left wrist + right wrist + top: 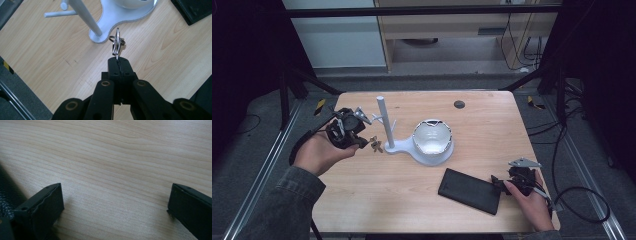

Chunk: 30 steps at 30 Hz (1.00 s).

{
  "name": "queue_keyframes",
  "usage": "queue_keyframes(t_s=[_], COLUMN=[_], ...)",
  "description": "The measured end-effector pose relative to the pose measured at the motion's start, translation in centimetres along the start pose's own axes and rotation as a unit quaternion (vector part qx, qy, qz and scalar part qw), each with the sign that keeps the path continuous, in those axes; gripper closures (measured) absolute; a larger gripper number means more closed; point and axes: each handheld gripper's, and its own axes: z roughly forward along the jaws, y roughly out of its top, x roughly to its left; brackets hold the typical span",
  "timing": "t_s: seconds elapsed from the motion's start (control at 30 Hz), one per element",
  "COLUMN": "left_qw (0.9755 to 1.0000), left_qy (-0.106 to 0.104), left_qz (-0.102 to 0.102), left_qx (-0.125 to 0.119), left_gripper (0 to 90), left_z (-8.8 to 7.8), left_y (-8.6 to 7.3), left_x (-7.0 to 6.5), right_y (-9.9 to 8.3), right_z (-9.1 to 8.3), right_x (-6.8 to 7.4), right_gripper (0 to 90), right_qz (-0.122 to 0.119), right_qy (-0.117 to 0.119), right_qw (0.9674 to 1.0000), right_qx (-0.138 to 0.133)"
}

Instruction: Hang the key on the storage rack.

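This looks like a lab or test room set up for recording. A light wooden table [422,185] stands on grey carpet [257,150], framed by black stand legs [292,82] at ten o'clock and two o'clock and aluminium rails [262,170] along both sides. Loose black cables [582,200] coil on the floor at four o'clock, and more hang by a wooden cabinet [447,30] at twelve o'clock. Yellow-and-black hazard tape [319,106] marks the floor at ten o'clock and two o'clock.
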Motion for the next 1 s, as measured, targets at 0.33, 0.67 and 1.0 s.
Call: queue_keyframes(t_s=[0.33, 0.67, 1.0], left_qw=[0.9999, 0.9997, 0.9996], left_qy=[0.015, 0.018, 0.023], left_qz=[-0.005, -0.014, -0.015], left_qx=[-0.003, -0.007, -0.006], left_gripper=[90.0, 90.0, 90.0], left_z=[-1.7, -2.3, -2.7], left_y=[0.6, 0.9, 1.9], left_x=[0.8, 1.8, 2.3], right_y=[0.0, 0.0, 0.0], right_z=[0.0, 0.0, 0.0], right_x=[0.0, 0.0, 0.0], right_gripper=[0.5, 0.5, 0.4], right_qz=[0.000, 0.000, 0.000], right_qy=[0.000, 0.000, 0.000], right_qw=[1.0000, 1.0000, 1.0000], right_qx=[0.000, 0.000, 0.000])
